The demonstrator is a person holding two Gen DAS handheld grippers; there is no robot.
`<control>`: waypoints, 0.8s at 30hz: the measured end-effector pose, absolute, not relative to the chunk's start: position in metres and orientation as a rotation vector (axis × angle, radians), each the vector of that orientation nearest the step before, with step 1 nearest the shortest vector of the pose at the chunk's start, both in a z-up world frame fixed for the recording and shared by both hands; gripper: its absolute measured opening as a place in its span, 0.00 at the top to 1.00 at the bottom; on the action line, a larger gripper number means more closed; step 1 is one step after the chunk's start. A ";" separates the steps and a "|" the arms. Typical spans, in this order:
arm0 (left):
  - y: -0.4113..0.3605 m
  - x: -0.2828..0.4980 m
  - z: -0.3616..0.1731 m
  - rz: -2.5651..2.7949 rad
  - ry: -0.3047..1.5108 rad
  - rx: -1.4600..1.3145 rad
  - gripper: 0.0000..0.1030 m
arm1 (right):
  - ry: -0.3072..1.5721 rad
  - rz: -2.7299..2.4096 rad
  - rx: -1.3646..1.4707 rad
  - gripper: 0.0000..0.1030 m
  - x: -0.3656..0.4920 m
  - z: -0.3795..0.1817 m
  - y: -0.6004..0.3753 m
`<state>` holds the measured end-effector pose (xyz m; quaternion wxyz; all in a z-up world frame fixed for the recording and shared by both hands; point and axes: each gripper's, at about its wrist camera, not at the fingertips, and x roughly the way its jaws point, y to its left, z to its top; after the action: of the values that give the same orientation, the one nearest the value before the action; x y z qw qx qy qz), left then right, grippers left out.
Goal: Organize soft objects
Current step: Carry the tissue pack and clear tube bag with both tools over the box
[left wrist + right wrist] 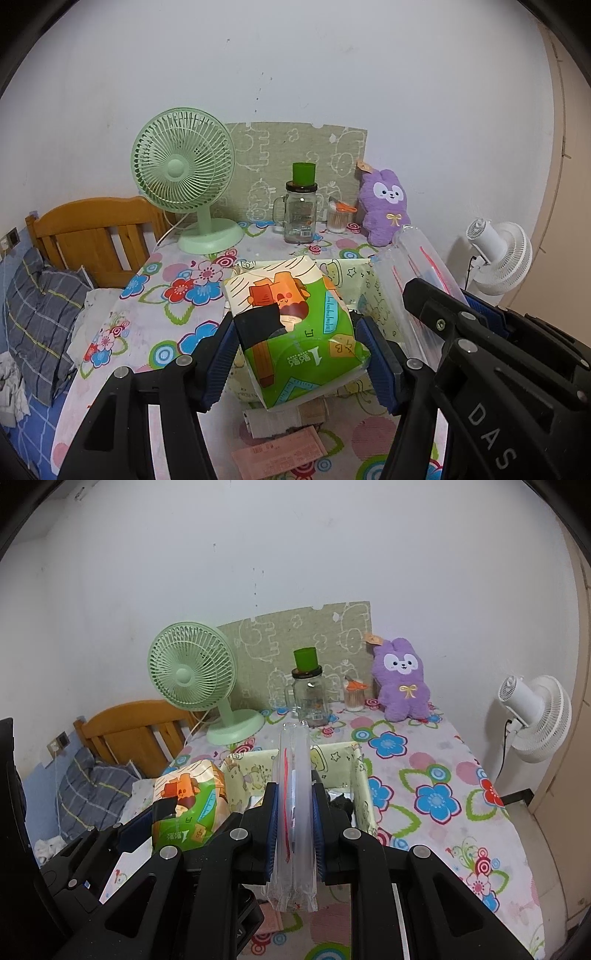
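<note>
Tissue pack [295, 328] above flowered tablecloth [177, 295], white wall [295, 74] behind.

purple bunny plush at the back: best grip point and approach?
Grip the purple bunny plush across its torso at the yellow bow, coming from the front, probably slightly above. It sits upright against the wall, so its back is blocked; the torso narrows under the head, and the toothpick jar crowds its left.

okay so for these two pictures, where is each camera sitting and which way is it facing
Left wrist view: on the left gripper, facing the wall across the table; its fingers clamp a tissue pack, the right gripper at right.
Right wrist view: on the right gripper, facing likewise; its fingers pinch a clear zip bag.
Shared: green fan, glass jar, purple plush, fabric bin.
</note>
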<state>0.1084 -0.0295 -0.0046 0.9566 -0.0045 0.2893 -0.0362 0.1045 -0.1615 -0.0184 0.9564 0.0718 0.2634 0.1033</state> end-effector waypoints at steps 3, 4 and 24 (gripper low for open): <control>-0.028 0.115 -0.006 -0.072 0.592 -0.009 0.36 | 0.539 0.211 0.145 0.81 0.111 -0.020 -0.160; -0.028 0.117 -0.006 -0.072 0.594 -0.010 0.36 | 0.541 0.211 0.146 0.81 0.114 -0.021 -0.160; -0.027 0.170 -0.024 -0.066 0.630 -0.012 0.36 | 0.573 0.208 0.166 0.81 0.167 -0.038 -0.159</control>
<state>0.1703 -0.0272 -0.0245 0.9502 -0.0060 0.3098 -0.0326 0.1674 -0.1593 -0.0382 0.9505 0.0817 0.2817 0.1022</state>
